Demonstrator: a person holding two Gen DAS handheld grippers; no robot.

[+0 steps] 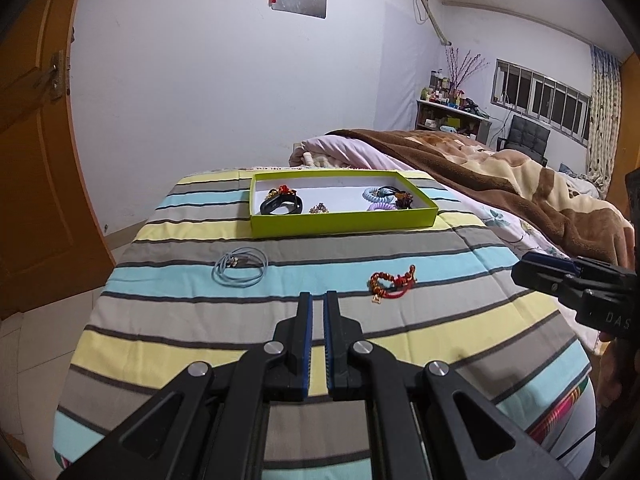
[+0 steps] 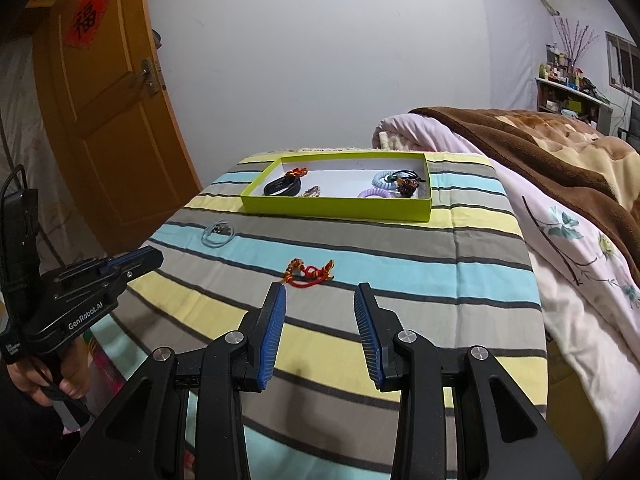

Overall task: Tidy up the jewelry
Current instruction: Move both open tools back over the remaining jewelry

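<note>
One tray (image 1: 344, 222), perhaps seven trinkets (image 1: 392, 280).

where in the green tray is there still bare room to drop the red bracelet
The middle of the green tray is bare, between the black band with the small brown piece on the left and the coiled hair ties on the right. The back strip along the far wall is also free. Both ends are crowded.

Black two-finger left gripper (image 1: 319, 300) and right gripper (image 2: 320, 292): ribbed blue pads (image 2: 272, 332), round silver pivot screws (image 2: 234, 337), white "GenRobot.AI" lettering, black cable along left handle.
</note>
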